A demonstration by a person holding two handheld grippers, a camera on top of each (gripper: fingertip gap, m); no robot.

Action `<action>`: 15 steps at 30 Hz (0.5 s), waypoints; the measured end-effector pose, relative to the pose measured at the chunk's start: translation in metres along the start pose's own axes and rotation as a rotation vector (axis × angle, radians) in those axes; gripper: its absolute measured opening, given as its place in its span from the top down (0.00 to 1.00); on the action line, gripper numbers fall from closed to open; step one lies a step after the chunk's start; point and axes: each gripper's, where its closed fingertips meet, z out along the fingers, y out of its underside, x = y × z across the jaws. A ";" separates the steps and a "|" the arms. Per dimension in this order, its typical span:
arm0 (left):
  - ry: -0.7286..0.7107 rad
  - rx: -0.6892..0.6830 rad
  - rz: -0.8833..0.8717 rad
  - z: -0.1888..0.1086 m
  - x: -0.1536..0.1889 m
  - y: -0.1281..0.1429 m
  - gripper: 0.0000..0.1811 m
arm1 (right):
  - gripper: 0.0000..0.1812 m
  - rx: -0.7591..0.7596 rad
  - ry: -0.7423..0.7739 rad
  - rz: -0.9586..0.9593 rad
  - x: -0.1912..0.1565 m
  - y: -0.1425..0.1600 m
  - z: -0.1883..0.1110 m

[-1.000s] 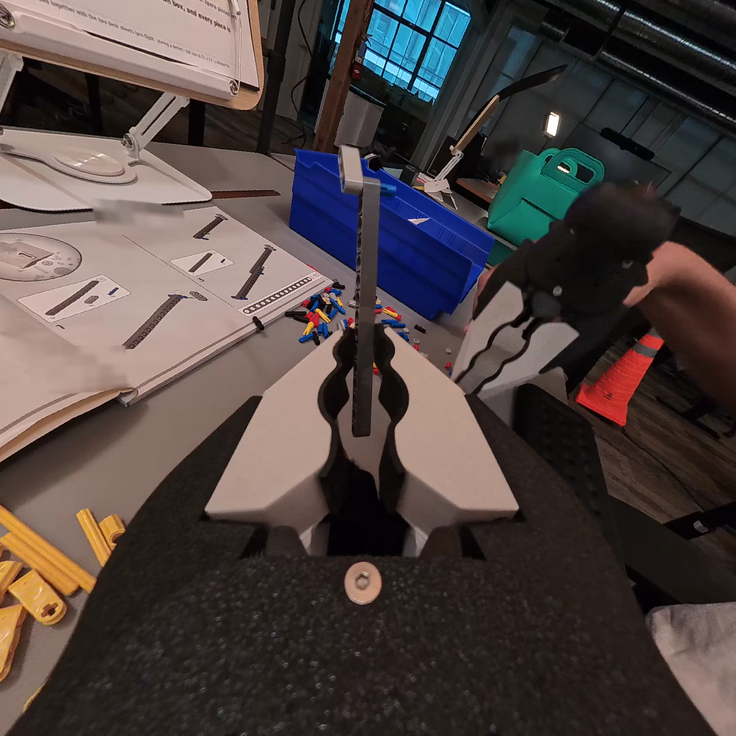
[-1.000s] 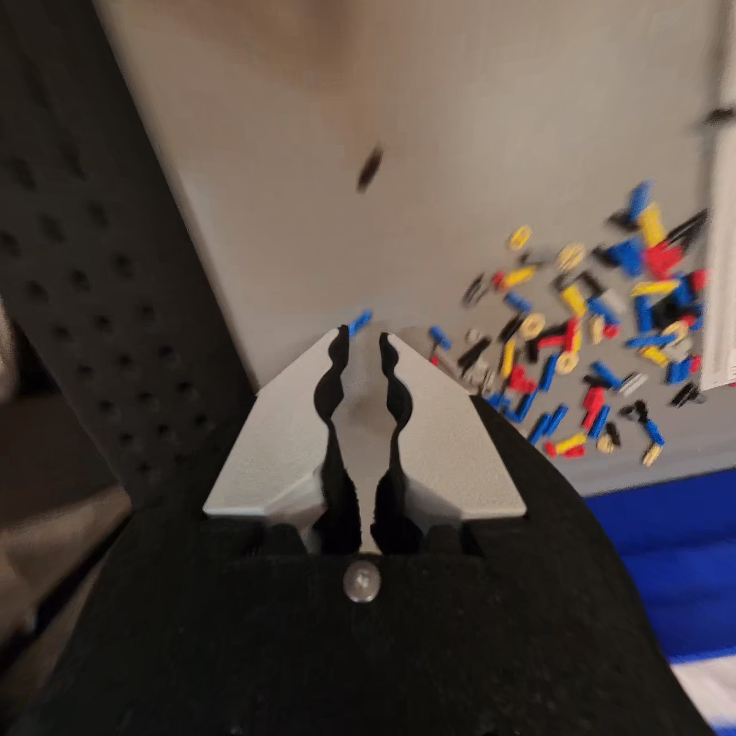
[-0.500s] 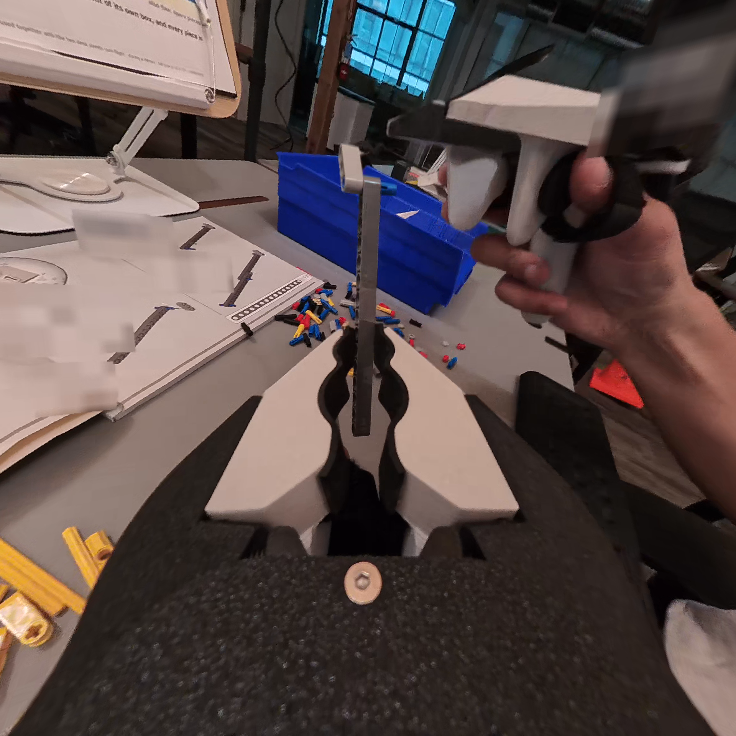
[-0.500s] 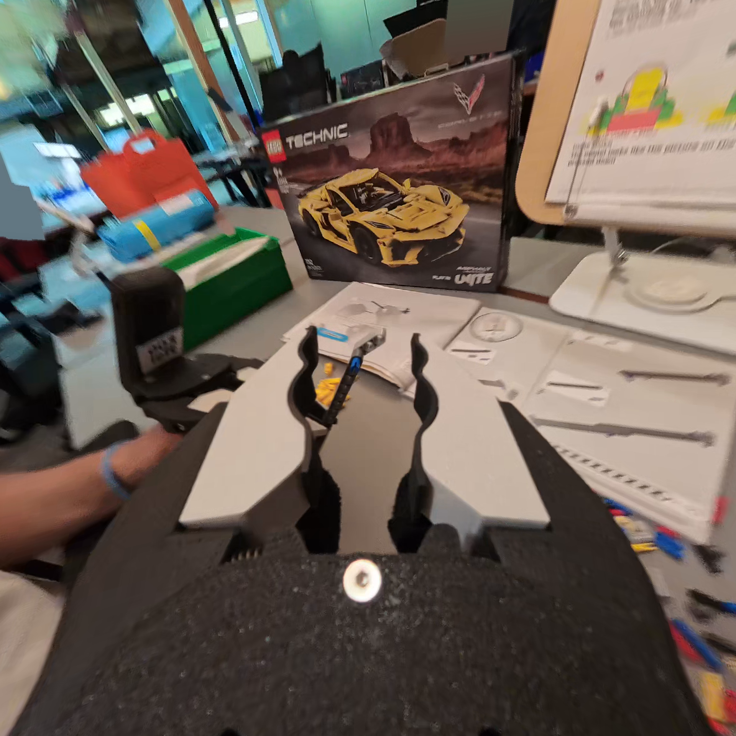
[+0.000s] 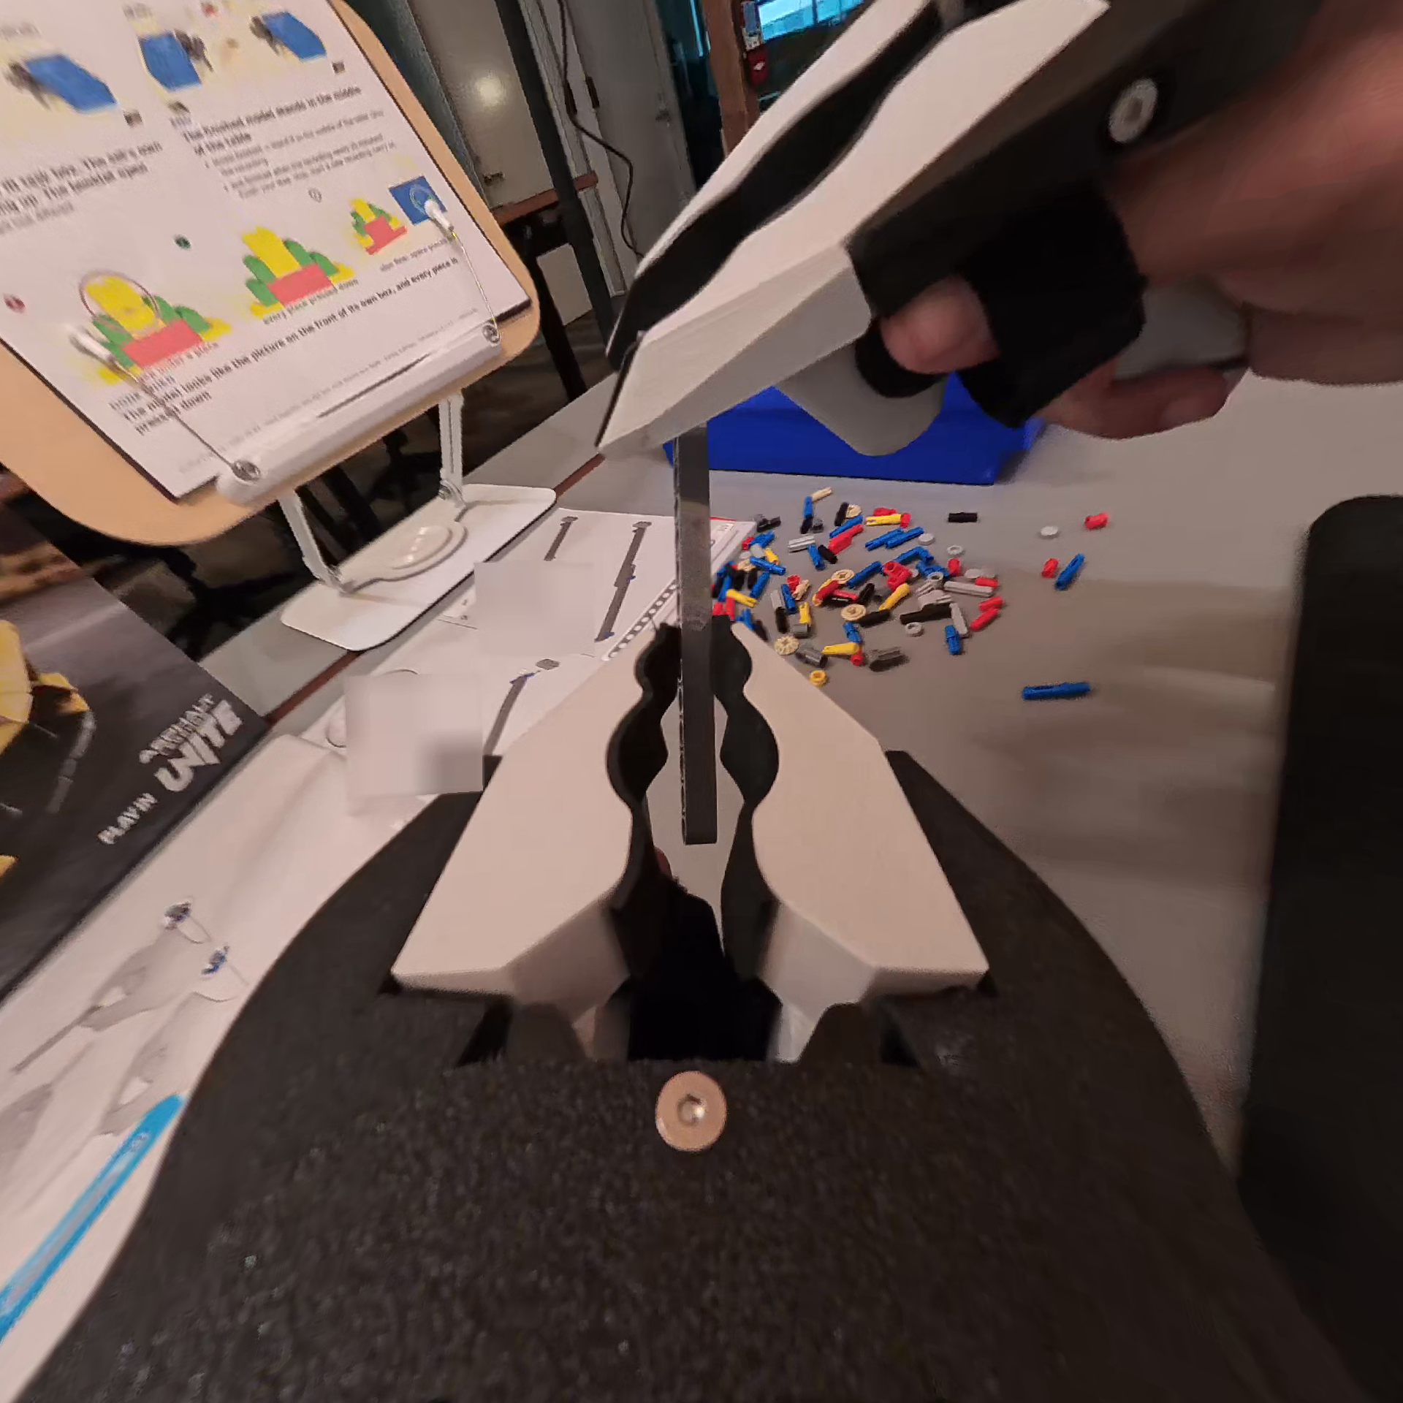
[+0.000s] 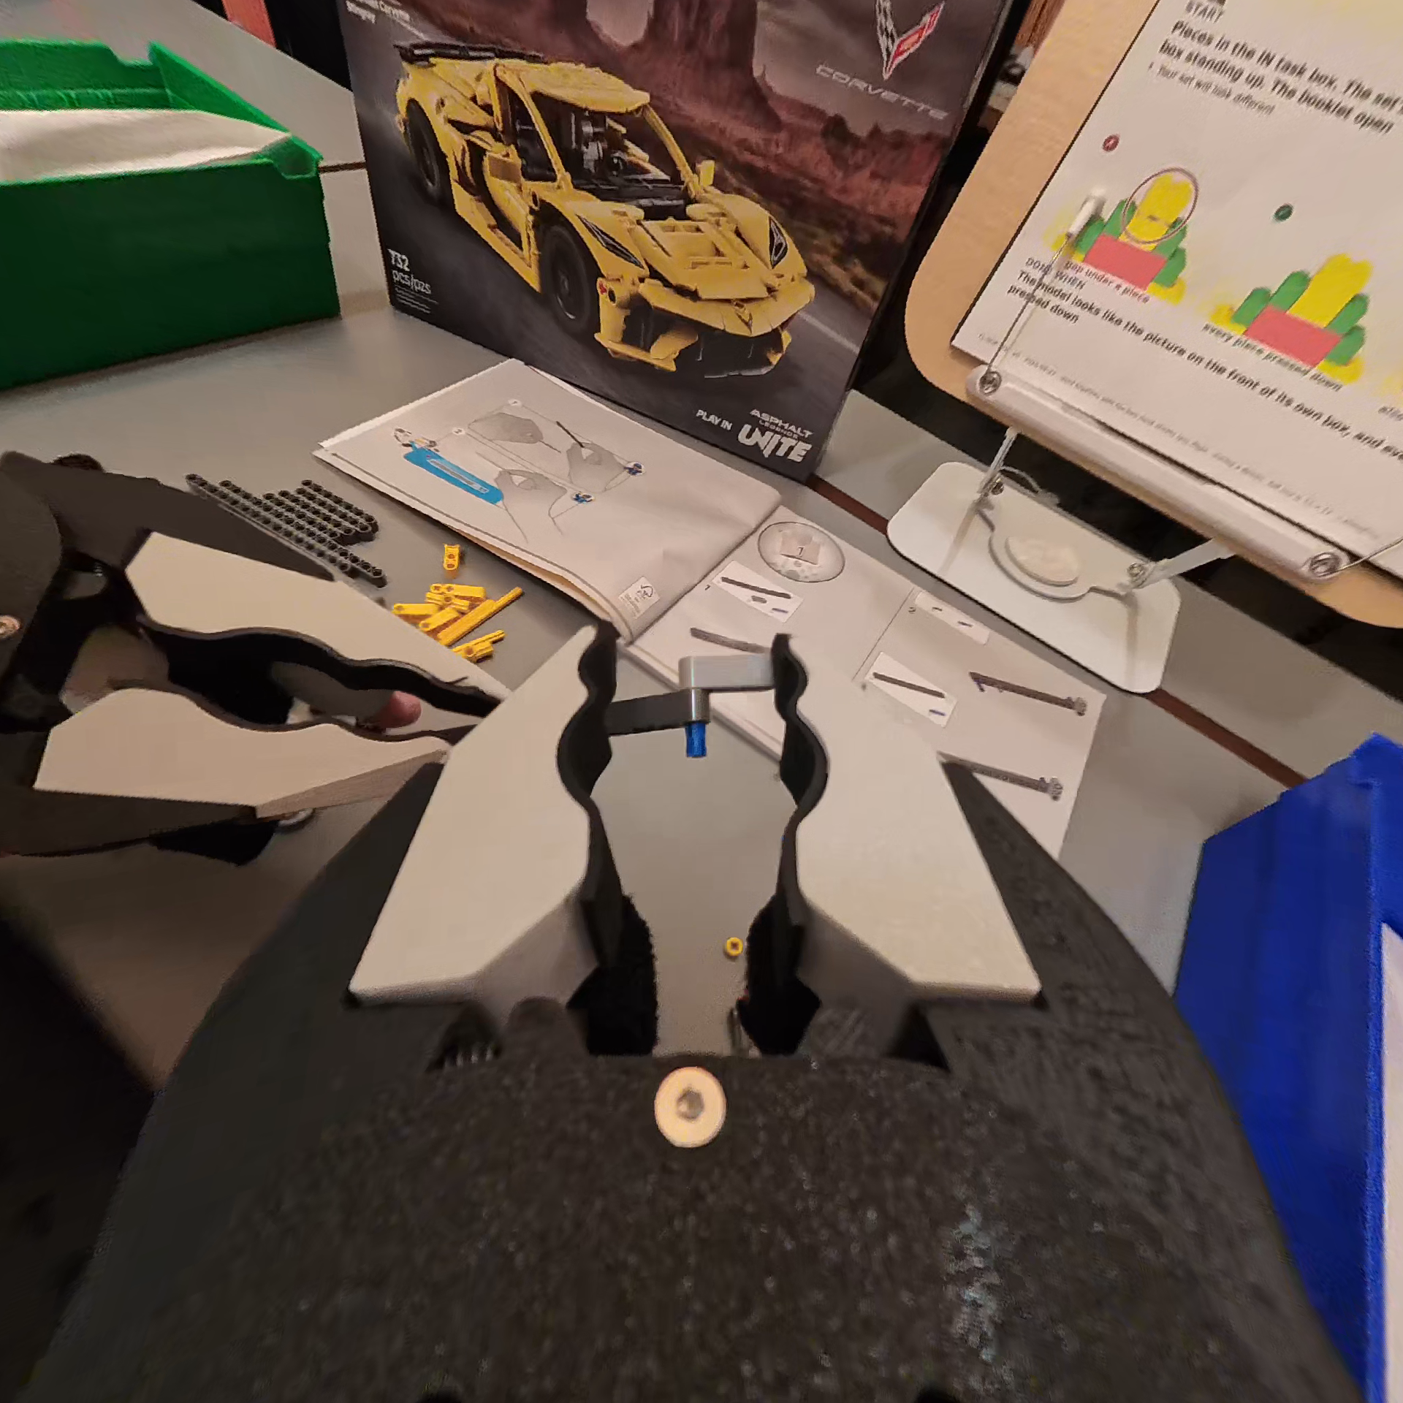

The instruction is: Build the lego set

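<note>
Lego beam (image 5: 695, 683), long and black, clamped upright in left gripper (image 5: 695, 645). Grey connector (image 6: 725, 676) and blue pin (image 6: 693, 740) already fitted at its far end. Right gripper (image 6: 691, 660), jaws wide, brackets that end, holding nothing. Build barely begun: loose pins (image 5: 865, 584) at 1 o'clock, black beams (image 6: 304, 524) and yellow pieces (image 6: 455, 607) at 10 o'clock unused.
</note>
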 end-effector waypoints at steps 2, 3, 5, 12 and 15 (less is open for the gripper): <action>-0.018 -0.007 0.054 0.001 0.002 0.000 0.96 | 0.76 -0.034 -0.025 0.032 0.001 0.008 0.002; -0.026 -0.007 0.076 0.001 0.002 -0.001 0.96 | 0.77 -0.048 -0.056 0.056 0.000 0.013 0.004; -0.046 -0.009 0.125 0.001 0.002 -0.001 0.96 | 0.78 -0.027 -0.164 0.175 -0.006 0.016 0.006; -0.190 -0.010 0.358 -0.003 -0.008 -0.005 0.96 | 0.79 0.223 -0.407 0.489 0.006 -0.001 -0.028; -0.213 0.005 0.430 -0.003 -0.004 -0.008 0.96 | 0.79 0.162 -0.372 0.372 -0.007 0.006 -0.029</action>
